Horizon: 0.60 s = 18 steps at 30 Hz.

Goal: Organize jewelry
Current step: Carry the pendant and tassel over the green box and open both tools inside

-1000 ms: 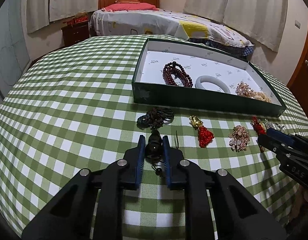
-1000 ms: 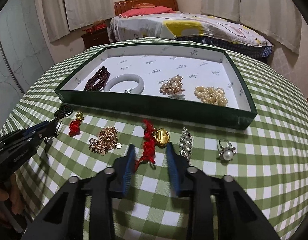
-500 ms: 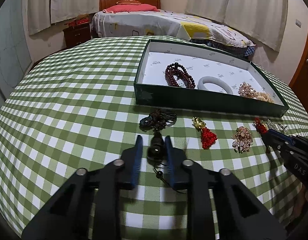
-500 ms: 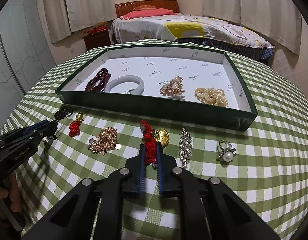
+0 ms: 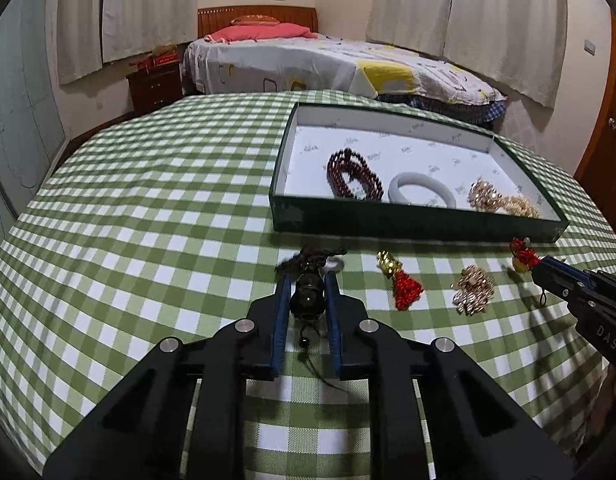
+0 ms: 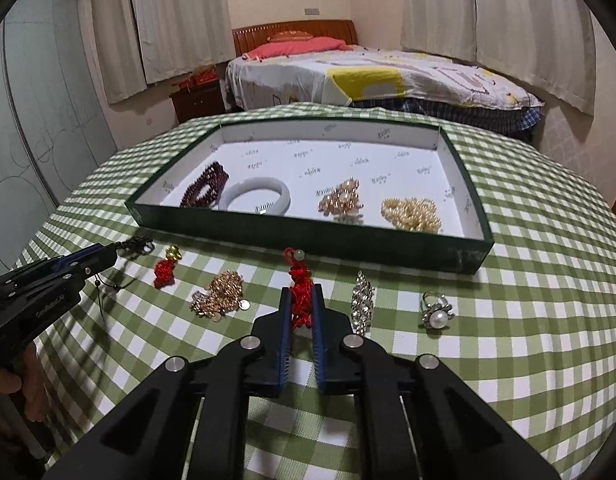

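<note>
Left gripper [image 5: 308,300] fingers pinching dark bead pendant [image 5: 307,299], right gripper [image 6: 301,309] fingers clamping red tassel charm [image 6: 300,300]; both low over counter [image 6: 527,340], likely bound for tray [image 6: 308,236].

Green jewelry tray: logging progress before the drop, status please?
Left tool shut on dark bead pendant. Right tool shut on red knotted cord charm. Green jewelry tray ahead, four pieces inside; nothing blocking.
</note>
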{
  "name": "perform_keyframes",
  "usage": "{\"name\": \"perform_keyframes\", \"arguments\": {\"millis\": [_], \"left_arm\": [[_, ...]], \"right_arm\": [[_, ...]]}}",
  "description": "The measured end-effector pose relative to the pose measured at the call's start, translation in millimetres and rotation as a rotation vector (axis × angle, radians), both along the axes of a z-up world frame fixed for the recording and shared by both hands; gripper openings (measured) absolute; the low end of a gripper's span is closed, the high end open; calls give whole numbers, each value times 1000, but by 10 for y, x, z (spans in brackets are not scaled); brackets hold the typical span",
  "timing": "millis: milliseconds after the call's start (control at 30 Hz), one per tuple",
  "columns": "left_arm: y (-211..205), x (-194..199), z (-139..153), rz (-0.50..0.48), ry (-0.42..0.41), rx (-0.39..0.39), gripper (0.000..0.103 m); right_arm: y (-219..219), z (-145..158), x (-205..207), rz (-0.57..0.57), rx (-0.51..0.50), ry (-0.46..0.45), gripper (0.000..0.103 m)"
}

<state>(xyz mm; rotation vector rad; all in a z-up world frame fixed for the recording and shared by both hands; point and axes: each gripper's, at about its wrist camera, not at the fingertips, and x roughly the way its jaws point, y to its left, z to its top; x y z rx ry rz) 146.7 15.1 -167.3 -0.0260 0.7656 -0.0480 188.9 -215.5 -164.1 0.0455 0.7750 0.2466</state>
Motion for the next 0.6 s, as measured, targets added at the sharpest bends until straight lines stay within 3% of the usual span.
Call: {"name": "perform_keyframes", "arguments": {"millis": [600], "left_arm": [[-122,-88,643,-33,-143,-44,17]], "right_arm": [[-92,458,-155,-21,19,-121,10]]}}
